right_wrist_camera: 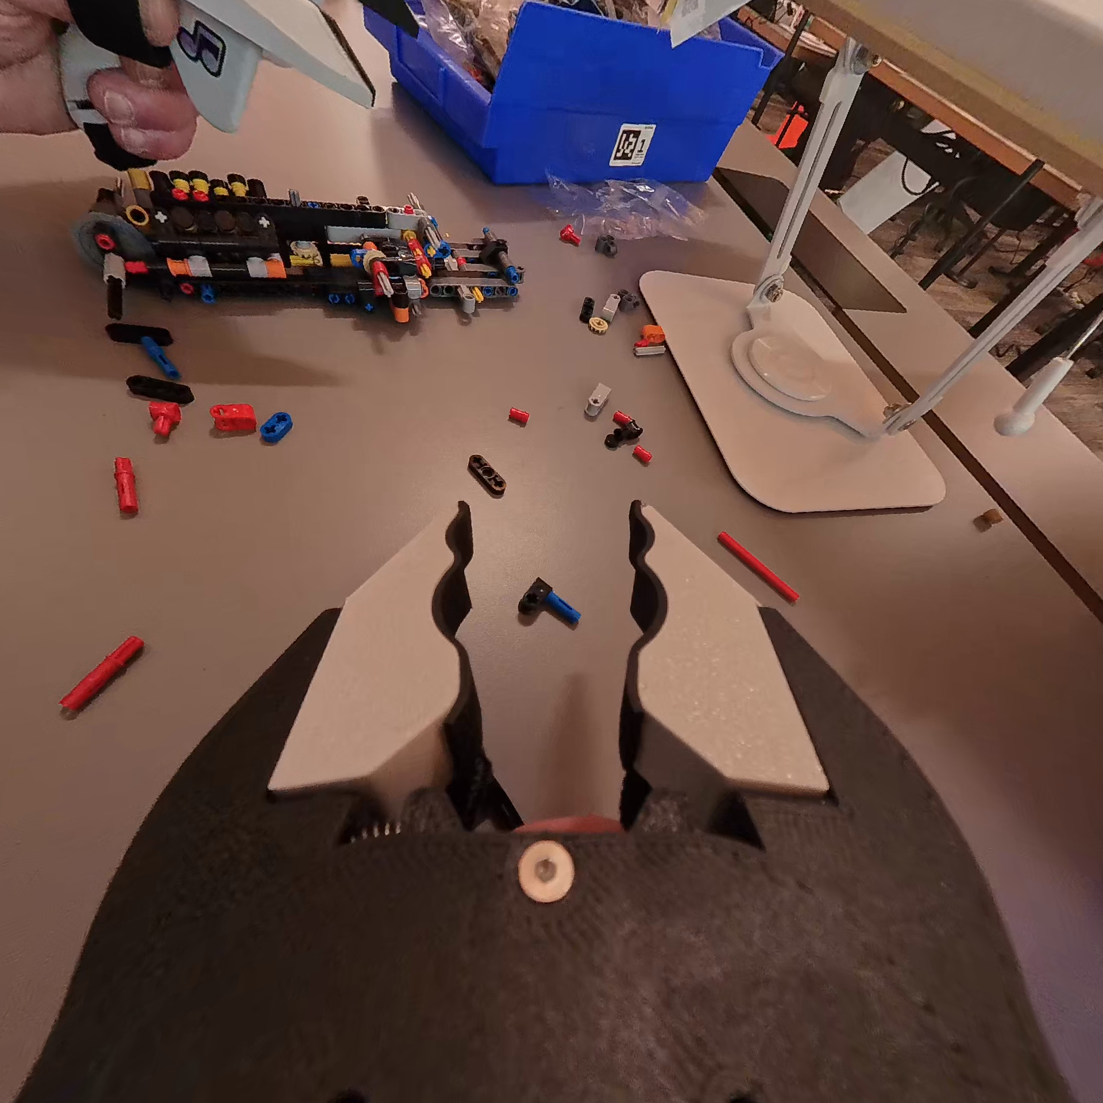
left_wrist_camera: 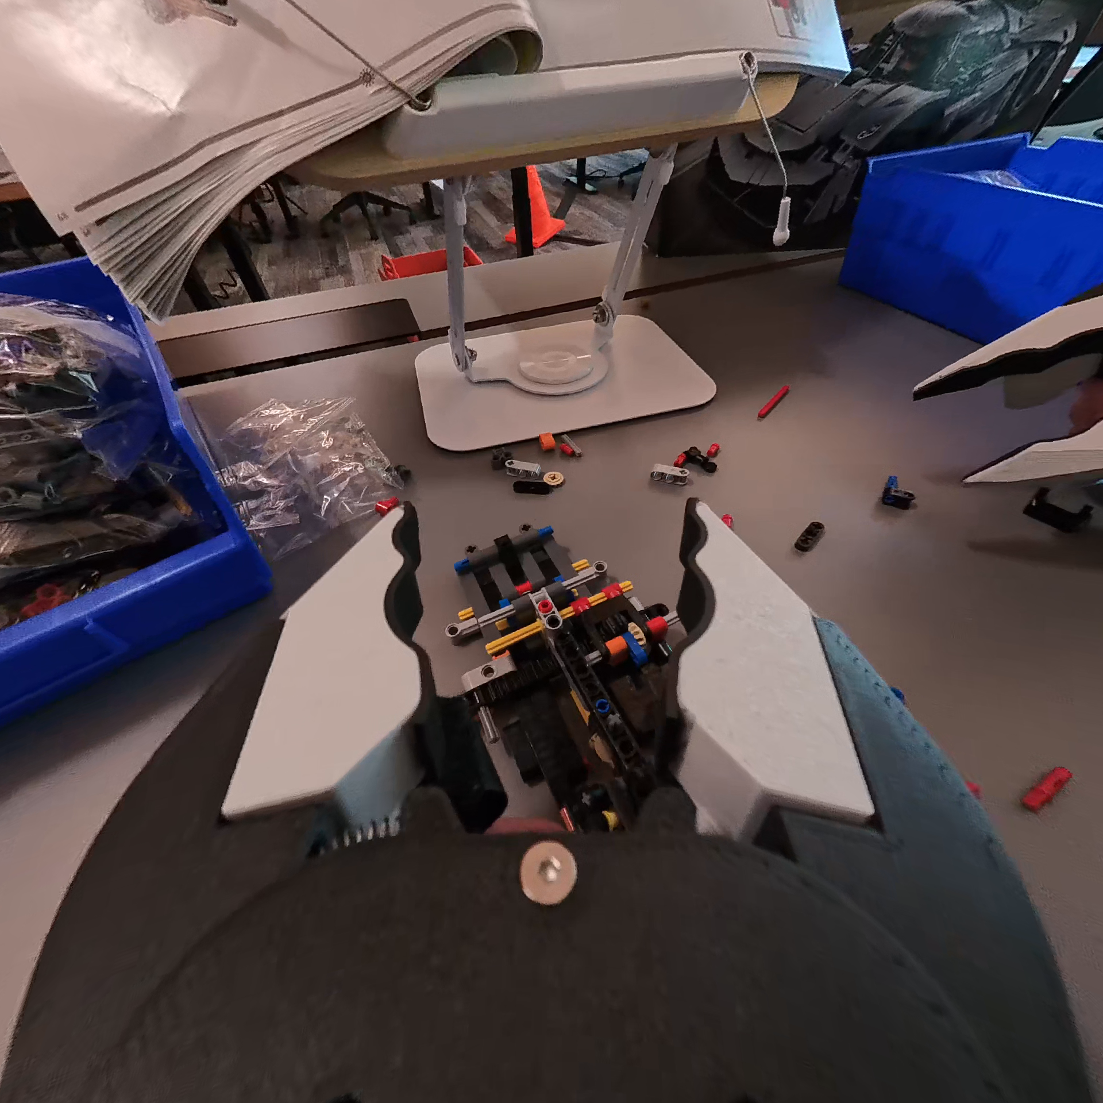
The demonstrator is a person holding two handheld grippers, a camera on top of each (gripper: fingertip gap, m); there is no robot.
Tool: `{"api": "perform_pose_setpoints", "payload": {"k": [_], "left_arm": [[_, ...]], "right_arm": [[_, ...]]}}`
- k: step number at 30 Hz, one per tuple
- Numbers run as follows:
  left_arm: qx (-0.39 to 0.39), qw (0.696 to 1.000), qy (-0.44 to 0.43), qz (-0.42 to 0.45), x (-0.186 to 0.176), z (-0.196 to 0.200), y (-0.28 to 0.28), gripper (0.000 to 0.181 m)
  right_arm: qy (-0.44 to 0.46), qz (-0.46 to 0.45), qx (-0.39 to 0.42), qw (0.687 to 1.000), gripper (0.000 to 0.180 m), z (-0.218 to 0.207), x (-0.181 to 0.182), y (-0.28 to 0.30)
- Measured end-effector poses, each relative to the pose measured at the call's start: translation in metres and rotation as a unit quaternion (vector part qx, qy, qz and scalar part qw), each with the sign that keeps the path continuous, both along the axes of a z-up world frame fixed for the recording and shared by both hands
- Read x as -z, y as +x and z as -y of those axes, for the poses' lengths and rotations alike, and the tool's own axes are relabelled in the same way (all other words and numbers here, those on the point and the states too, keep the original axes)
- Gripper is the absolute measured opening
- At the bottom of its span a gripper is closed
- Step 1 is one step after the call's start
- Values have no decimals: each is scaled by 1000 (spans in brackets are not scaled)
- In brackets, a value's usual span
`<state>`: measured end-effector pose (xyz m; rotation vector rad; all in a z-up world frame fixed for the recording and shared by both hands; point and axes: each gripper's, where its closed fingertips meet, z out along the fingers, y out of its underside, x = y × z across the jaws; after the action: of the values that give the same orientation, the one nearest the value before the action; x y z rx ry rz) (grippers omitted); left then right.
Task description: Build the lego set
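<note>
A long lego assembly of black beams with yellow, red, blue and orange pins lies on the grey table. My left gripper is open and straddles it, with its fingers apart on both sides. In the right wrist view the assembly lies at the far left, with the left gripper held by a hand above its left end. My right gripper is open and empty, low over the table. A small black piece with a blue pin lies between its fingers. The right gripper also shows in the left wrist view.
Loose pins and connectors lie scattered over the table, including red axles. A white book stand base holds an open instruction booklet overhead. There are blue bins of bagged parts at the left and the right, and a plastic bag.
</note>
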<state>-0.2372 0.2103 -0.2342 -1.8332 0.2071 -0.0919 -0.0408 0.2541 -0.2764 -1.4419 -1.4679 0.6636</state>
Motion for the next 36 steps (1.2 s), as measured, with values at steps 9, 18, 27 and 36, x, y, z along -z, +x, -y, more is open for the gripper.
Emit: {"api": "perform_pose_setpoints", "payload": {"k": [9, 18, 27, 36], "left_arm": [[6, 1000, -4, 2, 0, 0, 5, 87], [9, 1000, -6, 4, 0, 0, 8, 88], [14, 1000, -8, 0, 1, 0, 13, 89], [15, 1000, -4, -2, -2, 2, 13, 87]], "right_arm": [[2, 3, -1, 1000, 50, 0, 1, 0], [6, 5, -2, 1000, 50, 1, 1, -1], [8, 6, -1, 1000, 50, 1, 0, 0], [10, 7, -2, 1000, 50, 2, 0, 0]]}}
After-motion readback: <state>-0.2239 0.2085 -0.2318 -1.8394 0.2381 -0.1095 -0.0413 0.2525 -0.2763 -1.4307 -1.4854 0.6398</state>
